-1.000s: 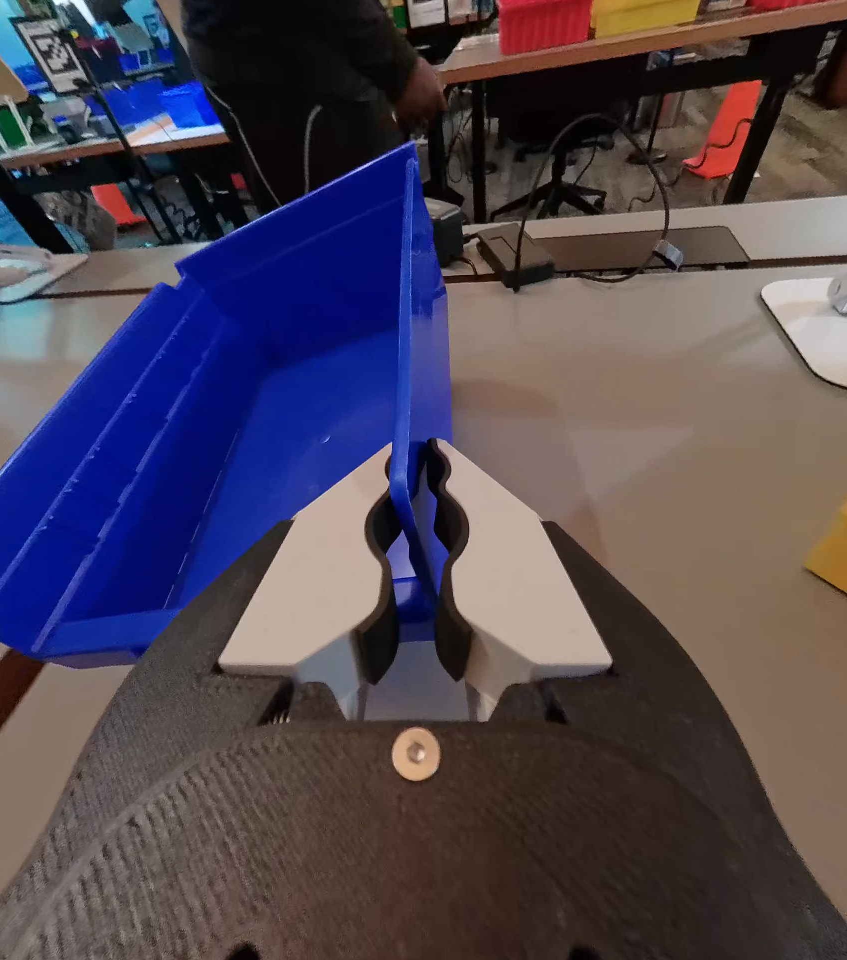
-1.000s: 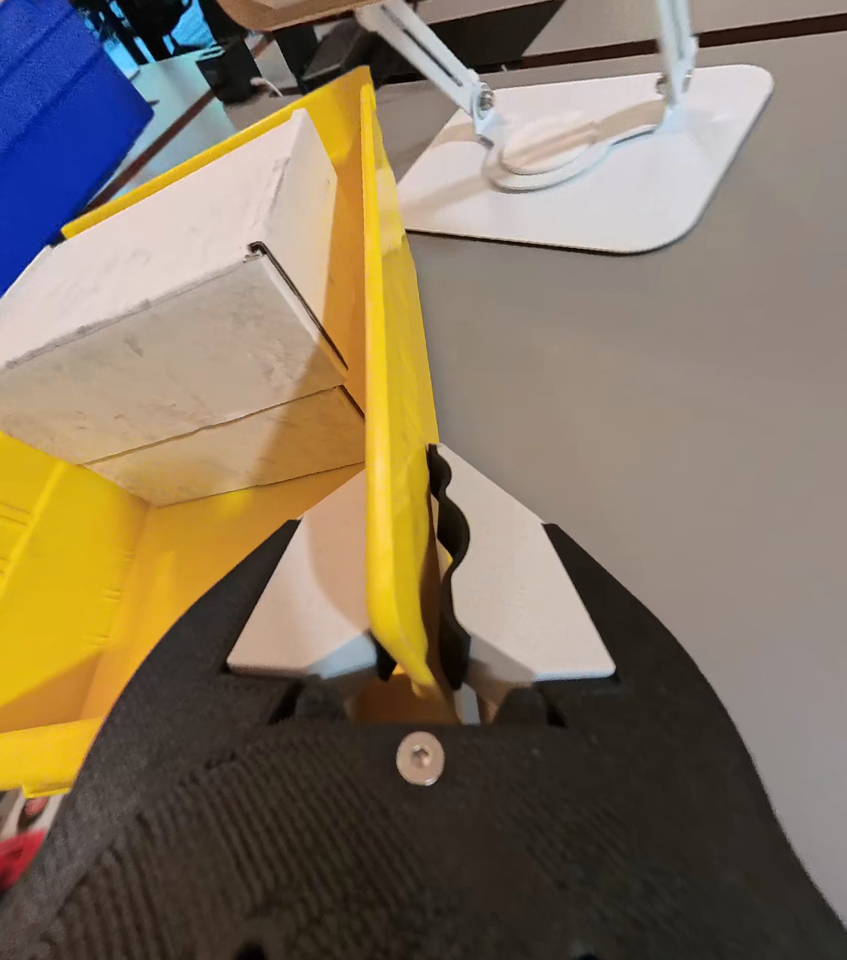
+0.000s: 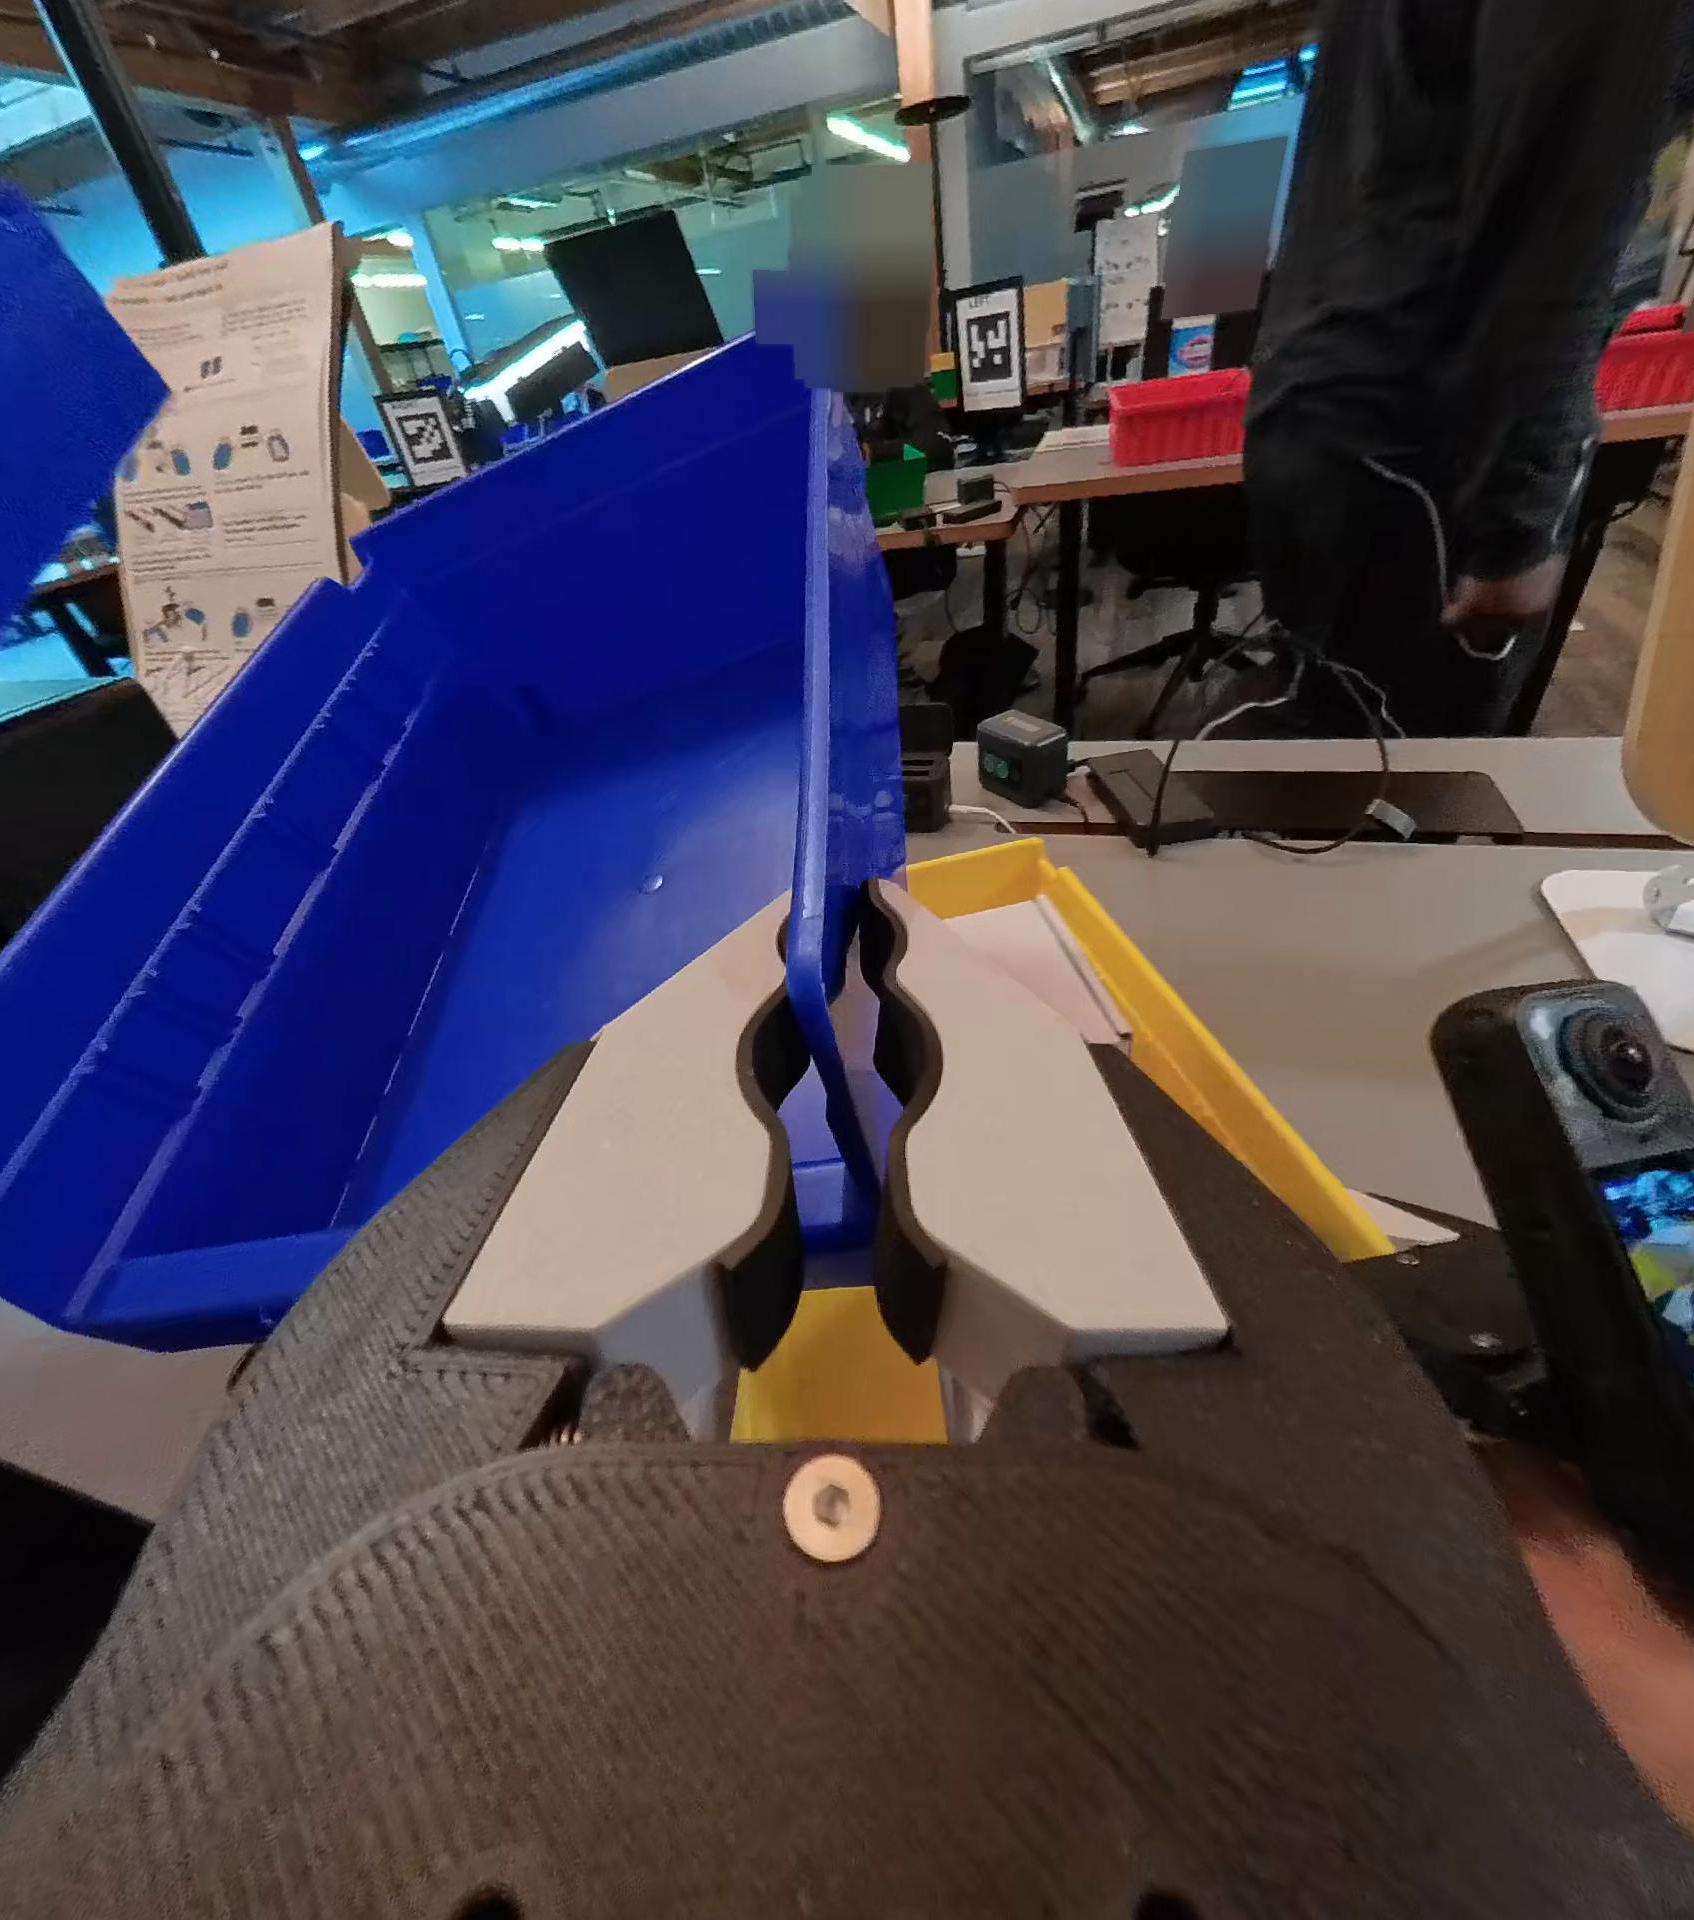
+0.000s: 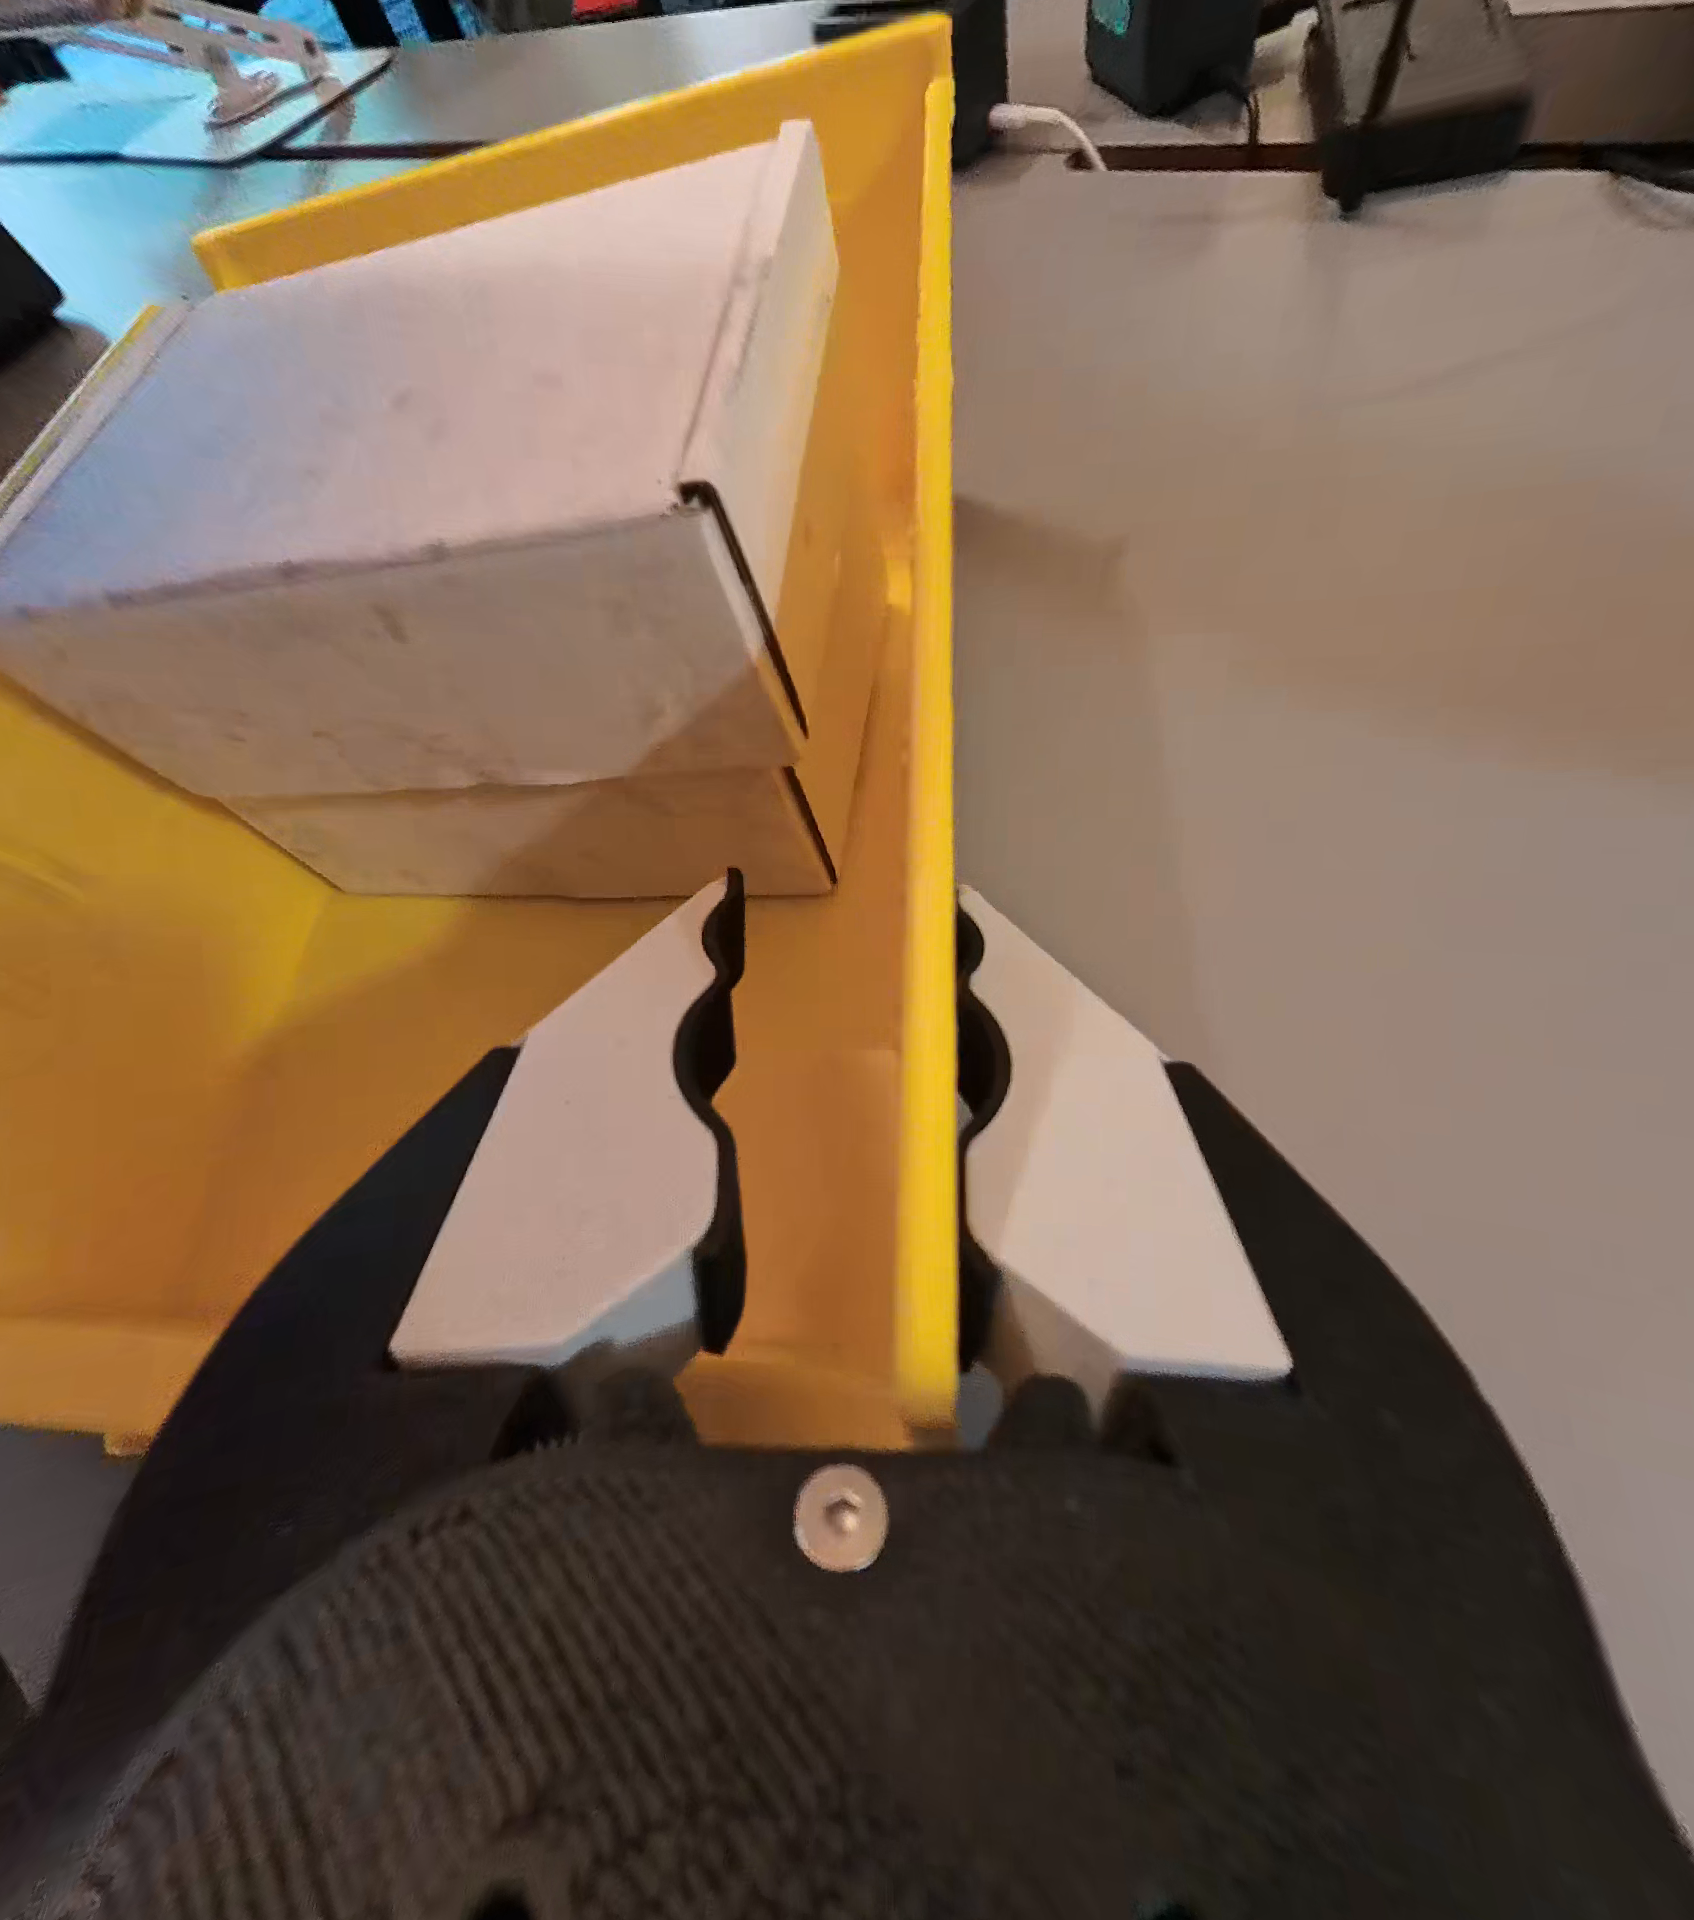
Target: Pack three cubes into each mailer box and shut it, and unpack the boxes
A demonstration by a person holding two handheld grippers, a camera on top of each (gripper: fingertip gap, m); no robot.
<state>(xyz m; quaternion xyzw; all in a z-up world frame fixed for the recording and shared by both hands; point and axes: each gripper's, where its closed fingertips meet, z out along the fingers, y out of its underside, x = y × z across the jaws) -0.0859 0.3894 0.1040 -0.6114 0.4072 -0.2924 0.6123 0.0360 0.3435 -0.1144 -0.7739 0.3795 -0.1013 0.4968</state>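
1. Tabletop (image 4: 1342, 727): grey, carrying the whole set; bare to 3 o'clock of the yellow bin in the right wrist view.

2. Blue storage bin (image 3: 469, 935): empty, tilted, its far end raised toward 11 o'clock in the left wrist view and no part seen resting flat. Held by its right side wall. No cubes were visible in it.

3. Yellow storage bin (image 4: 95, 1039): sat on the tabletop, its right wall running toward 12 o'clock in the right wrist view. In the left wrist view it lay at 3 o'clock of the blue bin, partly beneath it.

4. Mailer boxes, two: upper mailer box (image 4: 386, 499) stacked on lower mailer box (image 4: 552, 842), both white, both shut, inside the yellow bin against its right wall. Contents could not be told.

5. Left tongs (image 3: 838, 1081): clamped on the blue bin's right wall, pads pressed to either face.

6. Right tongs (image 4: 848, 1122): jaws parted, straddling the yellow bin's right wall; right pad beside the wall's outer face, left pad standing clear of the inner face. Not gripping.

Step in hand, as judged: arranging the bins ahead of handling the boxes; the yellow bin looked set down and let go, the blue bin was aloft.

Next move, as judged: draw the right tongs back toward 6 o'clock clear of the wall, and set the blue bin level on bare tabletop without knocking the yellow bin.
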